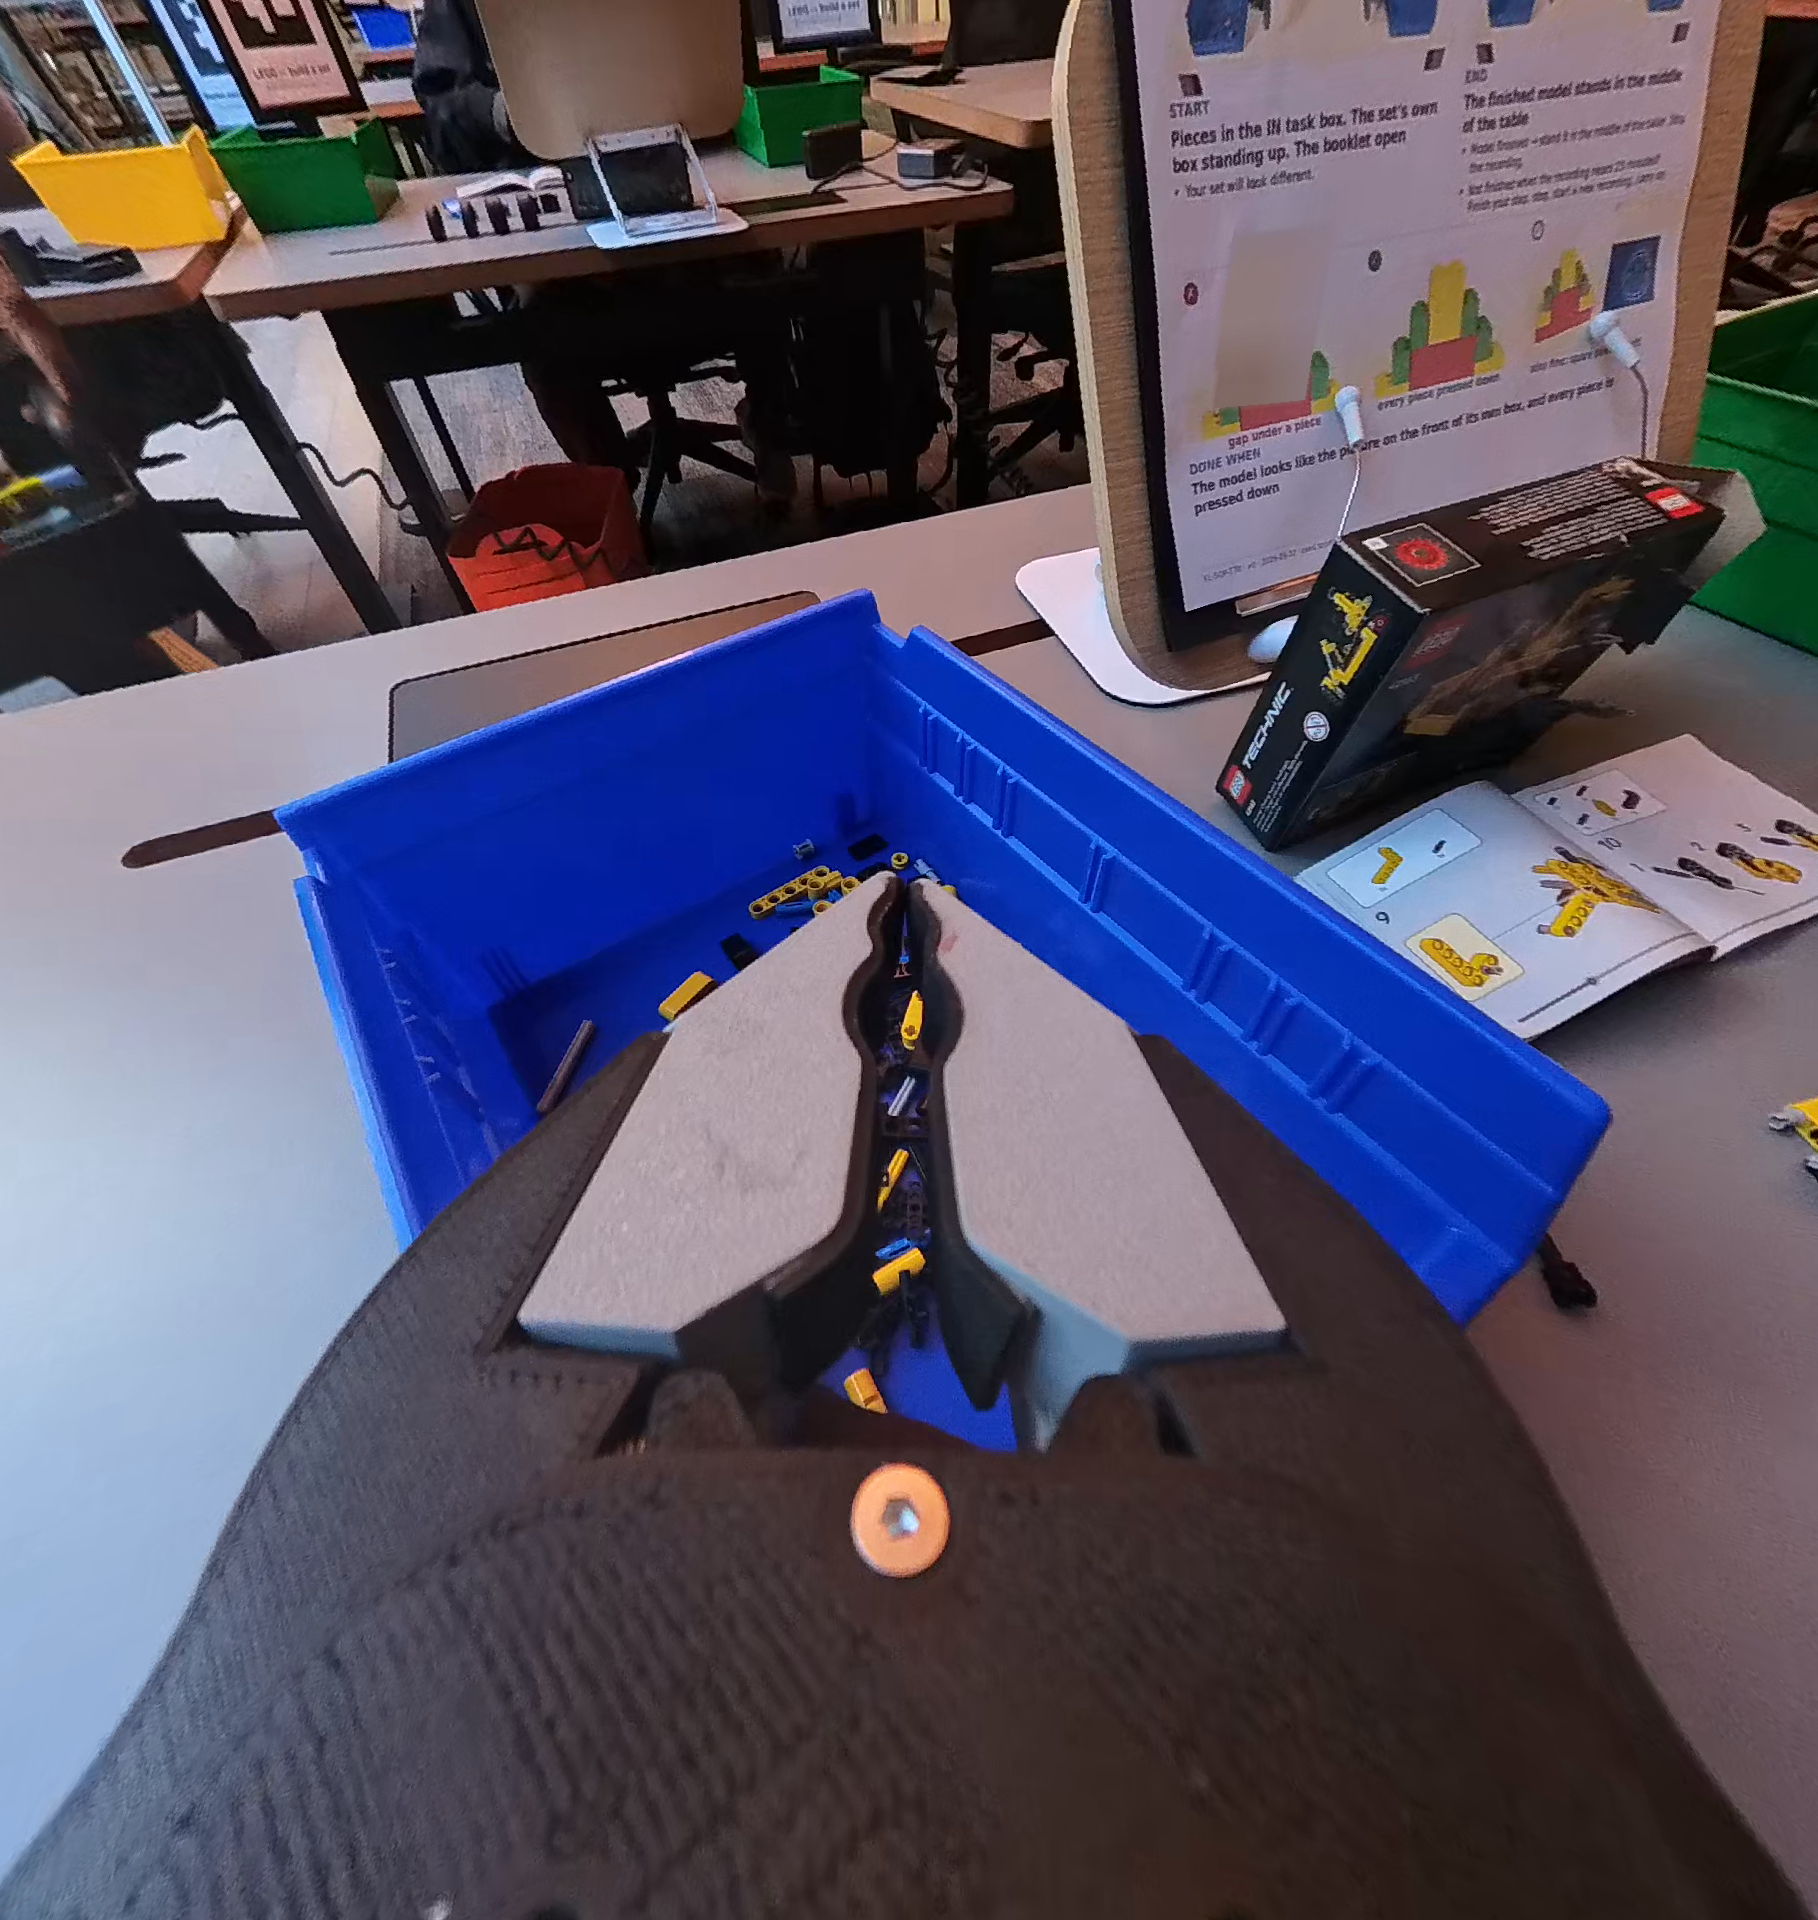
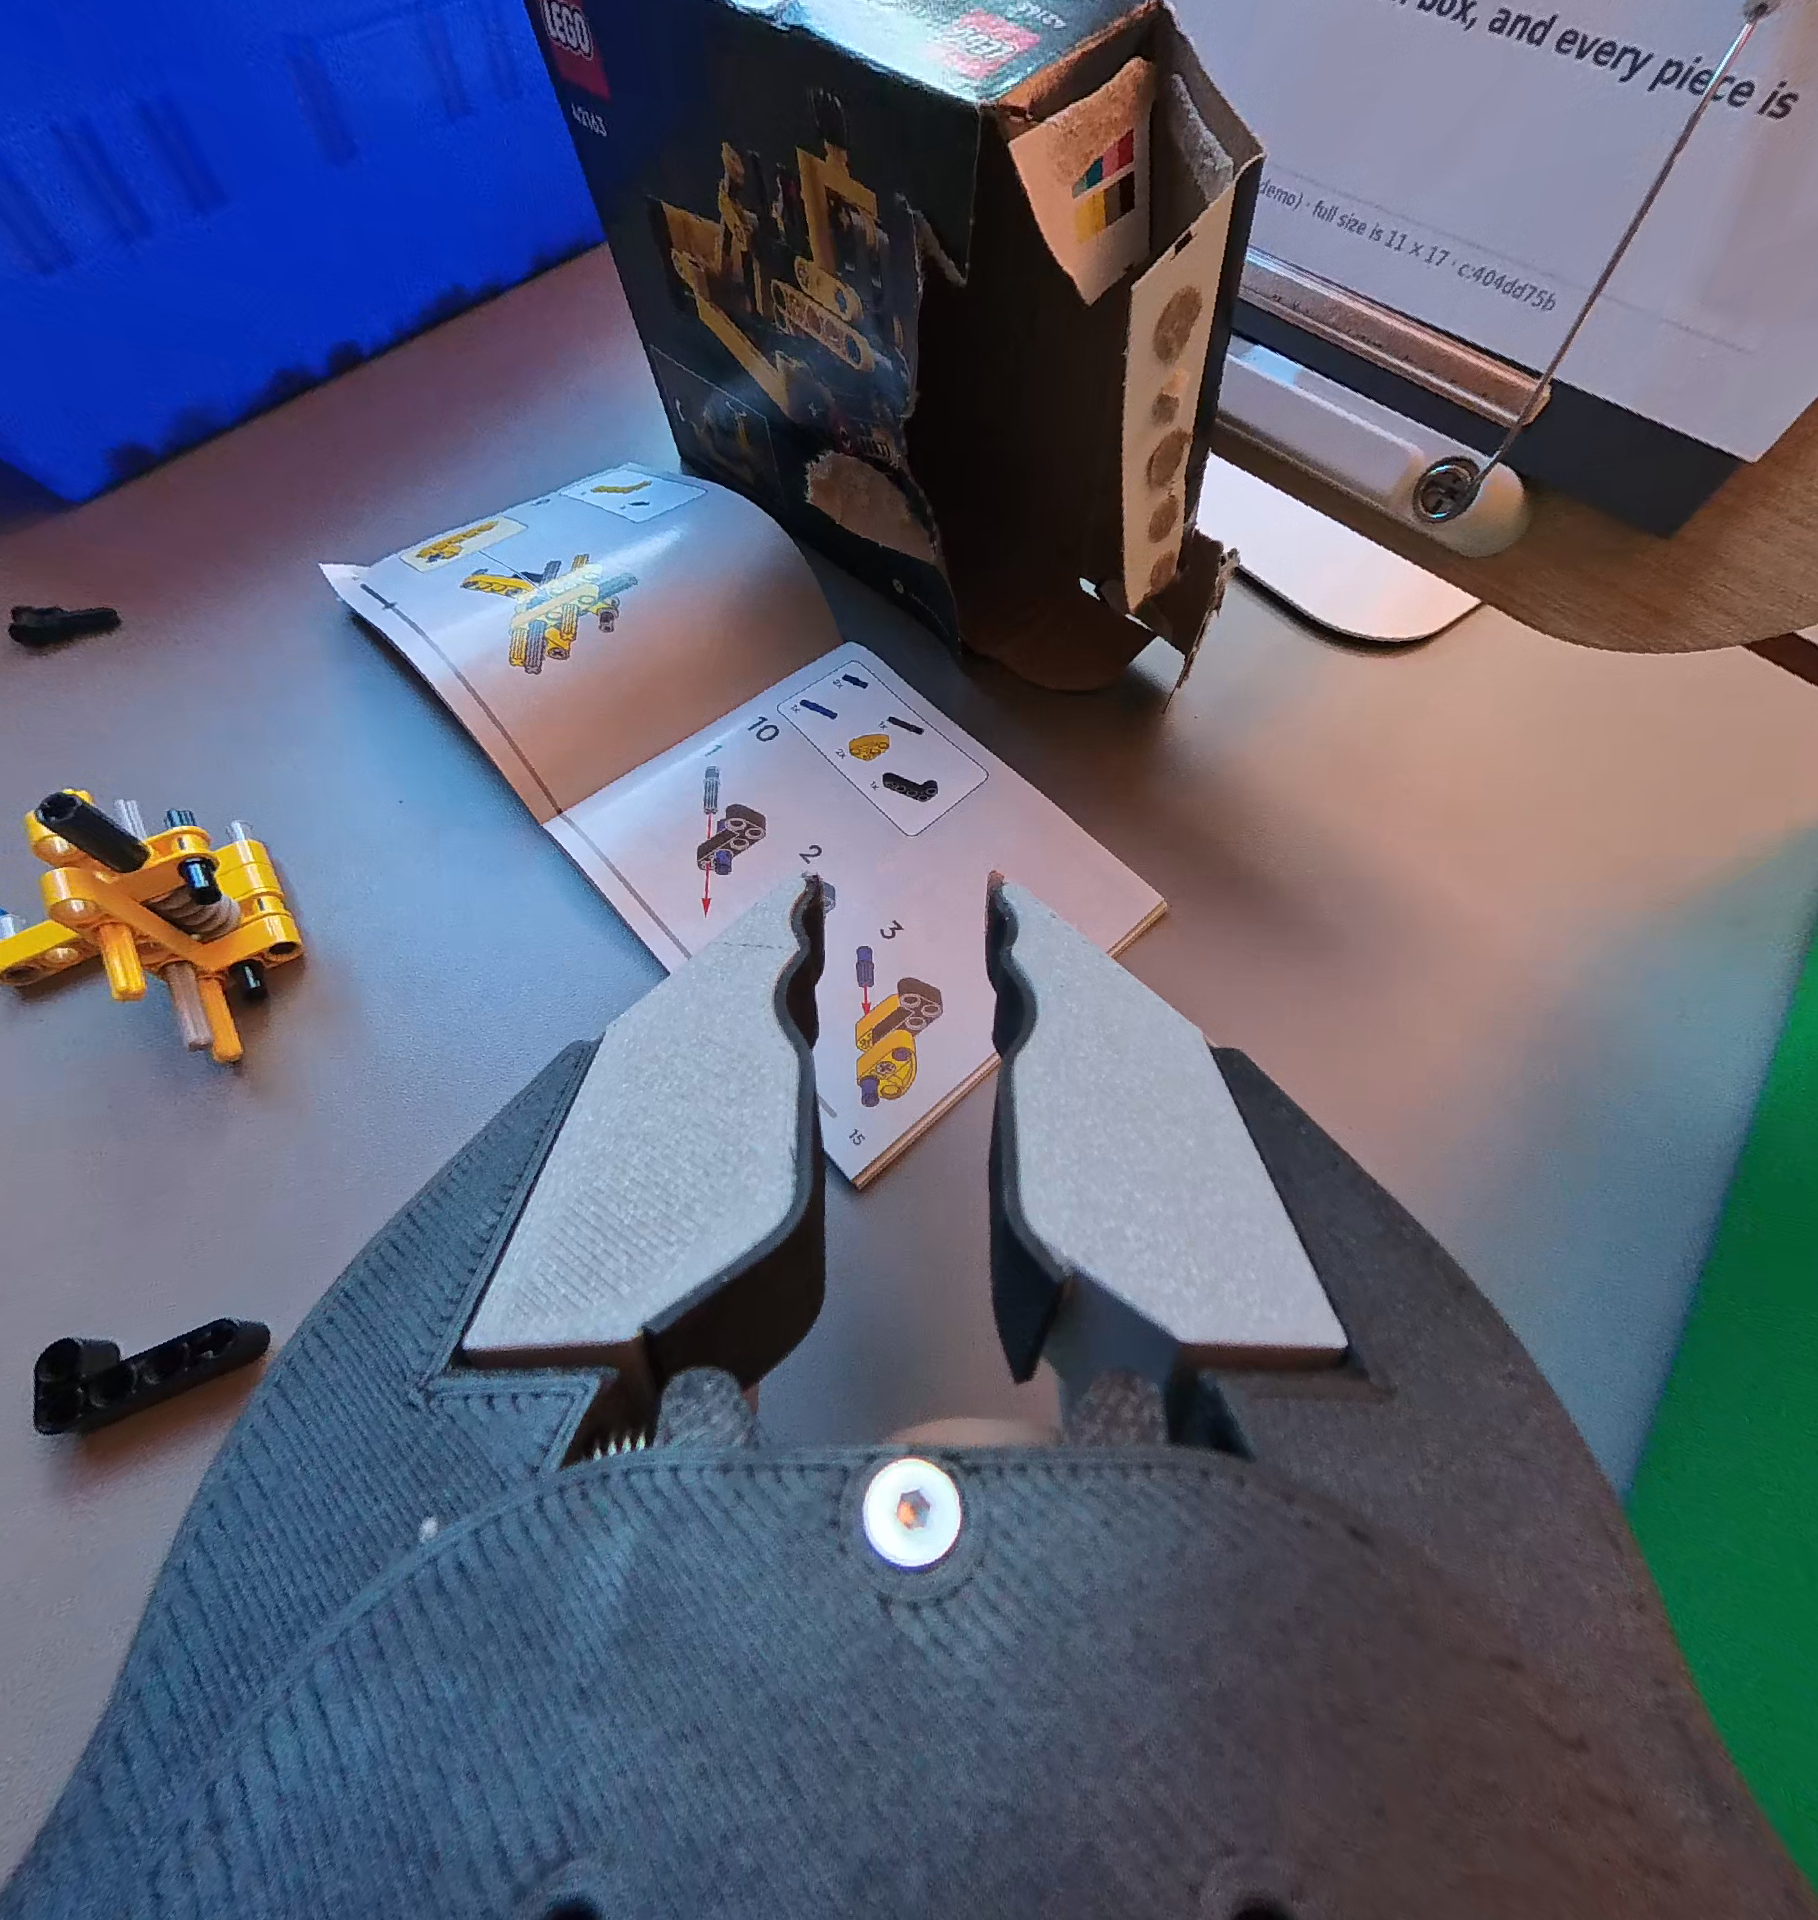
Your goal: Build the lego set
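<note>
A grey desk (image 1: 157,1143) carries a blue bin (image 1: 1248,987) of loose plastic pieces toward its far edge. Beside the bin a torn set box (image 2: 832,312) stands upright, with an open booklet (image 2: 780,779) lying in front of it.

Nearer the front edge sits the half-built yellow model (image 2: 146,904), with a black angled beam (image 2: 146,1371) lying apart from it. The model looks light, rigid and slick, its pins likely to pop loose, so gripping across the flat yellow beams seems safest.

The left claw (image 1: 903,894) hangs over the bin, tilted downward, tips almost touching, apparently holding nothing. The right claw (image 2: 900,899) hovers low above the booklet, parted and empty.
</note>
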